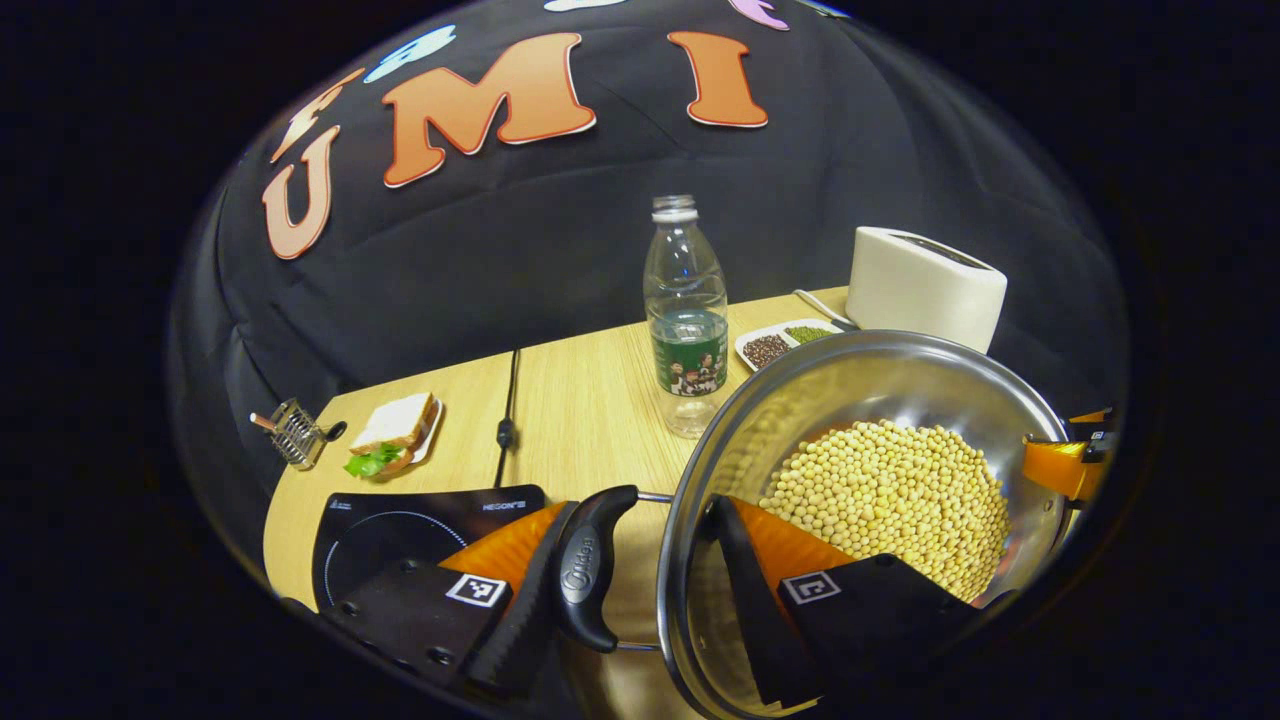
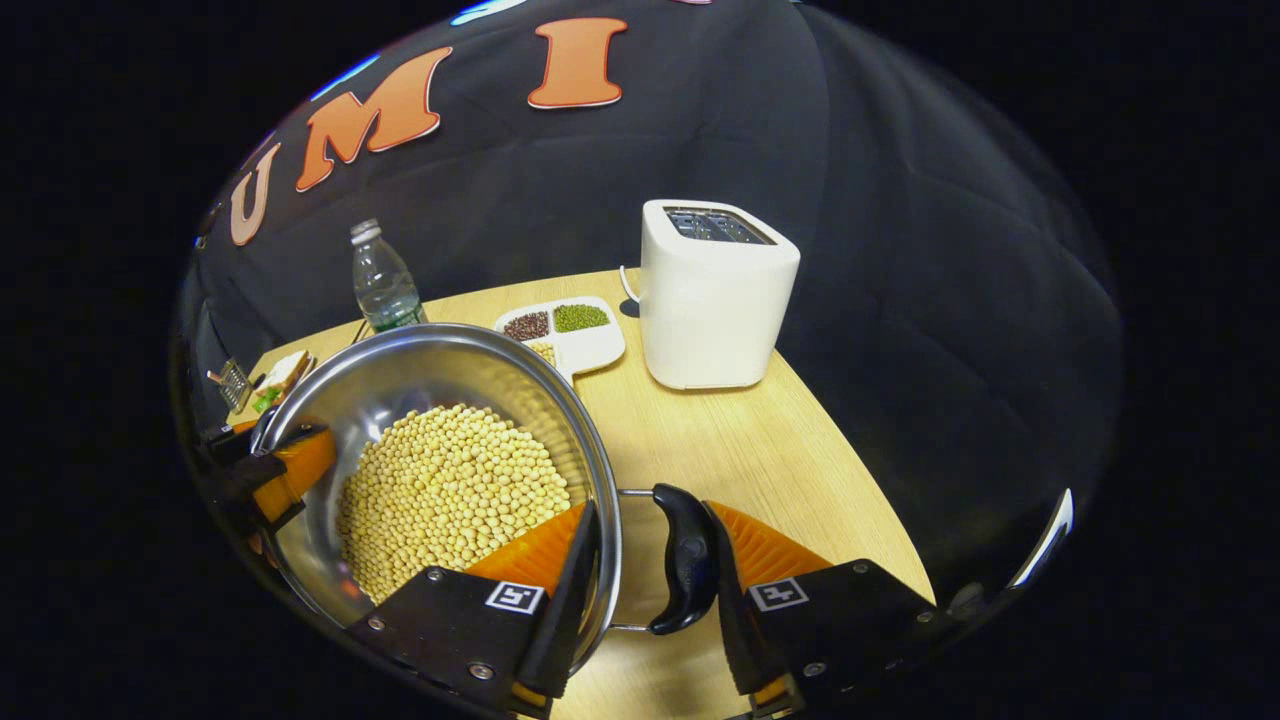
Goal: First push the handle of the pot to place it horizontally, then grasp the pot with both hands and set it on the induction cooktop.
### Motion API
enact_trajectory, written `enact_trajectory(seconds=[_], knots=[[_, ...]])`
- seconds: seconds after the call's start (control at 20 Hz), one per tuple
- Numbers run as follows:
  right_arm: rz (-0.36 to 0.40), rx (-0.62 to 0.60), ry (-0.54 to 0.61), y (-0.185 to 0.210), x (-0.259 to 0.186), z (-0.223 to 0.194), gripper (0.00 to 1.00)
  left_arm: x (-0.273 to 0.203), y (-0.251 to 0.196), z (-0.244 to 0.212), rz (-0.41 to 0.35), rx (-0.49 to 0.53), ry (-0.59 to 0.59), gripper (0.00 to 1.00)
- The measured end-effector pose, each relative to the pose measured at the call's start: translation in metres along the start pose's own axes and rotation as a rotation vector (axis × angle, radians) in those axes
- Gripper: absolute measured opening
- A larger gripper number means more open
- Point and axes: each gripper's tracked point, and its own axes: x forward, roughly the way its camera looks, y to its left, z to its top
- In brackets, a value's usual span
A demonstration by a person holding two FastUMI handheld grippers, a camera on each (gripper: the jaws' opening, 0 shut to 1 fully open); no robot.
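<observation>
Pot (image 1: pixel 880 400) hangs between the two tools, heaped with pale beans (image 1: pixel 890 505), and the cooktop (image 1: pixel 400 535) lies on the counter (image 1: pixel 590 400) just beyond the pot's left handle — the pot is not yet over it. The left tool (image 1: pixel 655 575) has one finger outside the left handle (image 1: pixel 590 570) and one inside the pot's wall, closed across handle and rim. The right tool (image 2: pixel 645 570) grips the same way on the far side: one finger inside the rim, the other against the outside of the right handle (image 2: pixel 685 570). The risk I see is tilt — each grip pinches a thin steel rim and a rounded handle, so if one hand rises or leads the other, the pot could pivot in the jaws and spill beans toward the cooktop. The load is heavy and loose, and a quick sideways move could shift it and pull a rim out of a grip. A bottle (image 1: pixel 685 315) stands behind the pot and a cable (image 1: pixel 508 400) runs past the cooktop; a wide swing could tip the bottle. A toaster (image 2: pixel 715 295) and a dish of seeds (image 2: pixel 570 335) sit behind the pot, clear of the path.
</observation>
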Motion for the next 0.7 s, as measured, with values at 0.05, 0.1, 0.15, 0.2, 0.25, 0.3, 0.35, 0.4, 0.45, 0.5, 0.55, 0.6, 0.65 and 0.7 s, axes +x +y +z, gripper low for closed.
enact_trajectory(seconds=[0.05,0.1,0.15,0.2,0.25,0.3,0.35,0.4,0.45,0.5,0.55,0.6,0.65,0.7], knots=[[0.006,0.0,-0.006,0.003,-0.006,0.001,0.6,-0.006,0.006,0.003,0.006,-0.002,-0.006,0.85],[0.013,-0.002,-0.013,0.007,-0.012,0.004,0.6,-0.013,0.011,0.005,0.013,-0.001,-0.01,0.85],[0.022,-0.003,-0.021,0.011,-0.018,0.006,0.6,-0.019,0.018,0.007,0.02,-0.002,-0.017,0.85],[0.029,0.0,-0.026,0.015,-0.024,0.007,0.6,-0.024,0.024,0.009,0.027,-0.003,-0.025,0.85],[0.036,-0.002,-0.036,0.021,-0.03,0.009,0.6,-0.029,0.031,0.01,0.033,0.002,-0.031,0.85],[0.042,-0.008,-0.037,0.026,-0.036,0.009,0.55,-0.034,0.038,0.01,0.039,-0.001,-0.034,0.85],[0.051,-0.013,-0.041,0.032,-0.04,0.009,0.55,-0.04,0.045,0.01,0.046,-0.009,-0.032,0.85],[0.059,-0.016,-0.047,0.04,-0.045,0.011,0.55,-0.044,0.053,0.009,0.052,-0.017,-0.033,0.85],[0.067,-0.019,-0.053,0.046,-0.05,0.013,0.6,-0.049,0.06,0.01,0.058,-0.022,-0.038,0.85],[0.074,-0.023,-0.06,0.053,-0.056,0.016,0.6,-0.056,0.067,0.011,0.065,-0.026,-0.044,0.85],[0.078,-0.028,-0.067,0.059,-0.061,0.017,0.6,-0.063,0.074,0.013,0.072,-0.028,-0.051,0.85],[0.084,-0.03,-0.078,0.064,-0.07,0.019,0.6,-0.069,0.08,0.014,0.079,-0.031,-0.061,0.85],[0.091,-0.033,-0.086,0.068,-0.076,0.021,0.6,-0.074,0.087,0.015,0.084,-0.037,-0.069,0.85],[0.098,-0.038,-0.09,0.074,-0.081,0.021,0.6,-0.08,0.094,0.013,0.089,-0.043,-0.07,0.85]])
